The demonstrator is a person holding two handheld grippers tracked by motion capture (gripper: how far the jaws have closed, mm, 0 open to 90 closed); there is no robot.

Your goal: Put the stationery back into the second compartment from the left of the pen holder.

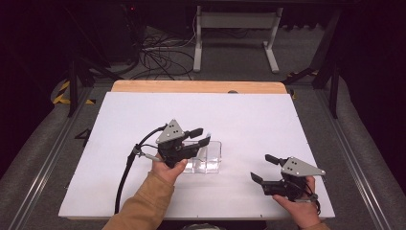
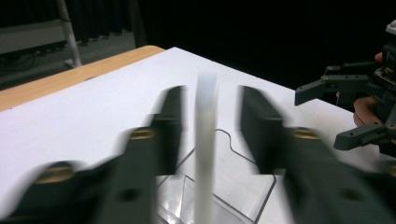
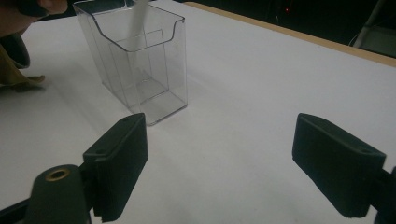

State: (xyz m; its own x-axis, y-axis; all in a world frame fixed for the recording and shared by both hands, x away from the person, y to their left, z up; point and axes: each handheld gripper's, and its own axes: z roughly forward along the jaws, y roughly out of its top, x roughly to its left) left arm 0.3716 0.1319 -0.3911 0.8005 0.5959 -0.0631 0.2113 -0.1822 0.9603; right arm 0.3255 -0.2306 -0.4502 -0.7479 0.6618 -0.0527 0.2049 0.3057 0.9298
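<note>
A clear plastic box stands upright on the white table, open at the top. My left gripper hovers just over its rim. In the left gripper view the blurred jaws stand apart on either side of a thin white stick, with a gap on each side; the stick's lower end reaches into the box. In the right gripper view the stick leans inside the box. My right gripper rests near the table's front right, open and holding nothing.
A wooden strip runs along the table's far edge. Beyond it the floor holds loose cables and a white table frame. The left gripper's black cable trails toward the front edge.
</note>
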